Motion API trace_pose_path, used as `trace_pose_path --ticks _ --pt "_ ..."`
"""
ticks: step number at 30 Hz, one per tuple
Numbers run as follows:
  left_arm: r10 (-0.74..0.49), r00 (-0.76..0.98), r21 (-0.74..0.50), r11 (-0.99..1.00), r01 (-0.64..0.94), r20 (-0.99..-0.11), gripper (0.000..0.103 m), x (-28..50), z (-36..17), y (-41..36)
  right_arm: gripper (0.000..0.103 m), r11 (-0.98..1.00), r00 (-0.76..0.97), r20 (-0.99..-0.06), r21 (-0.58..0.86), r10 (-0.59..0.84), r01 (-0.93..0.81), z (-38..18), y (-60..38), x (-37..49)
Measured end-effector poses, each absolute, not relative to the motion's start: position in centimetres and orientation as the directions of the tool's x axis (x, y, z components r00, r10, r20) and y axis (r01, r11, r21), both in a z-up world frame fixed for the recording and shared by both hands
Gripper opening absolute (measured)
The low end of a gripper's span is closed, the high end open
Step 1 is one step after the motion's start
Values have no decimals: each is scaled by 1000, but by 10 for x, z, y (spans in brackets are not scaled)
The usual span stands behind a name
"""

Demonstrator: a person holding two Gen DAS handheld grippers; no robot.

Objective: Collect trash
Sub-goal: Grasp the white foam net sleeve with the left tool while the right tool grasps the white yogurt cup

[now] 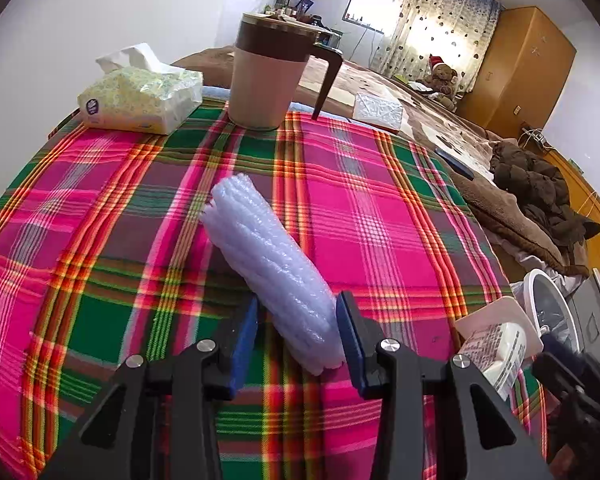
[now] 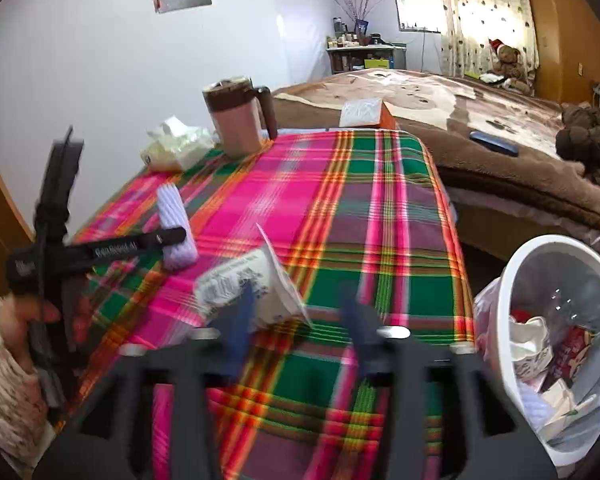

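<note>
Your left hand-held gripper (image 1: 296,332) has its two blue pads against the near end of the one roll of bubble wrap (image 1: 268,256), which lies on the bench (image 1: 380,208); the roll's nearest tip is hidden behind the right pad. In the right wrist view that same gripper crosses the roll from 9 o'clock, and your sleeve is cut off at the frame edge.

Your right hand-held gripper (image 2: 296,320) is blurred, jaws well apart and gripping nothing. One white packet (image 2: 252,284) sits at its 11 o'clock, just past the left finger; you cannot tell whether the packet touches the finger. Its print is too smeared to read.

At 3 o'clock stands one white bin (image 2: 564,344), its lower rim cut off, holding several scraps too jumbled to count.

Farther along the bench, at 11 o'clock, stand one mug (image 2: 238,120) and one tissue pack (image 2: 176,146). Beyond, on the bed (image 2: 480,148), lie one box (image 2: 366,114) and one dark flat thing (image 2: 494,143) you cannot identify.
</note>
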State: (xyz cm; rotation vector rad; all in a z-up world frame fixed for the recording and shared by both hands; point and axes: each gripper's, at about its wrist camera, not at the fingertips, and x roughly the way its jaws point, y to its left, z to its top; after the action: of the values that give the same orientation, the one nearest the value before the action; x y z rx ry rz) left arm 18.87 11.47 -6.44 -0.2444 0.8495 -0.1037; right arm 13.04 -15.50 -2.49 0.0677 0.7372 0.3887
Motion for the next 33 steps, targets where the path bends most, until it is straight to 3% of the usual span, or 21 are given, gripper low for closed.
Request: trace_pose_path --ticks 8,12,17,22,31,33 --pt "-186 662 -251 968 -4 -726 42 183 -63 124 57 889 575 -684 408 449 -208 -46 -139 133" --pt "-203 654 -270 963 -3 -729 44 187 -64 126 57 886 589 -675 428 444 -177 -49 -130 142" --pt "-213 655 -281 960 1 -725 50 190 -64 126 59 900 608 -681 412 408 -143 -46 -125 154" --pt "-213 645 -304 952 -31 -734 64 197 -68 133 66 905 598 -701 412 389 -107 -48 -122 164" --pt "-212 633 -334 939 -78 -744 64 214 -69 137 68 954 590 -768 299 251 -17 -49 -121 184" --pt "-209 634 -340 936 -90 -744 64 217 -69 137 68 943 597 -749 331 286 -37 -47 -122 186"
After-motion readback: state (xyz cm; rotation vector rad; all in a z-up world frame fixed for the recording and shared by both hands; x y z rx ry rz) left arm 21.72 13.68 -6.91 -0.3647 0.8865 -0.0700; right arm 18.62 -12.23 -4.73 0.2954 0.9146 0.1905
